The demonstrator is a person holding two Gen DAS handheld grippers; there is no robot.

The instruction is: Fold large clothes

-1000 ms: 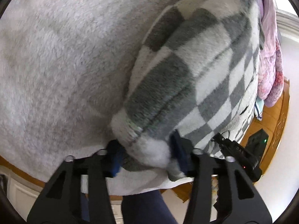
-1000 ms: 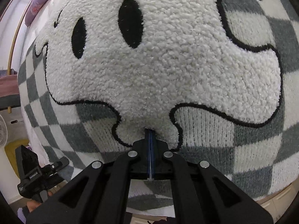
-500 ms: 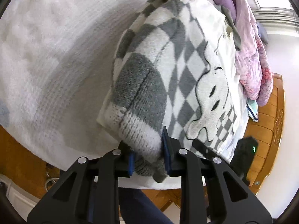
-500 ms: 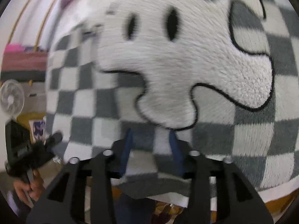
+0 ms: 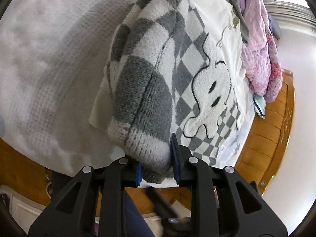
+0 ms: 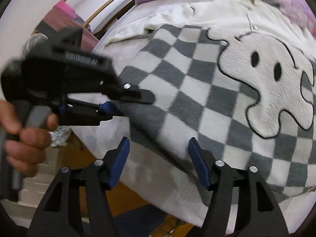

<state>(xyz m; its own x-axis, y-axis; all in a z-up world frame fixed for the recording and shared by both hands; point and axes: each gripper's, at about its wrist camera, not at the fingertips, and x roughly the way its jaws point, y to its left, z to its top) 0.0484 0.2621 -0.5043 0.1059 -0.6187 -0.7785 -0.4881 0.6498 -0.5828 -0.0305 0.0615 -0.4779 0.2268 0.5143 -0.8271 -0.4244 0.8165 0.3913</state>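
Left gripper [image 6: 107,106] motion-blurred in right view, sweater [image 6: 197,98] cut off at right edge, its gripped corner hidden.

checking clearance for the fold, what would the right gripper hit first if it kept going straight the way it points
Most likely the checkered sweater: its near edge lies just ahead of the open right gripper, whose jaws have just been opening with nothing between them. Depth is unclear.

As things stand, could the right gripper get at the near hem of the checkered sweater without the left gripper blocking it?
Probably yes. The right gripper, its jaws just opened with nothing pressed between them, hangs right over the checkered sweater near its hem. The left gripper, shut on the sweater's corner, sits off to the side, not across that path.
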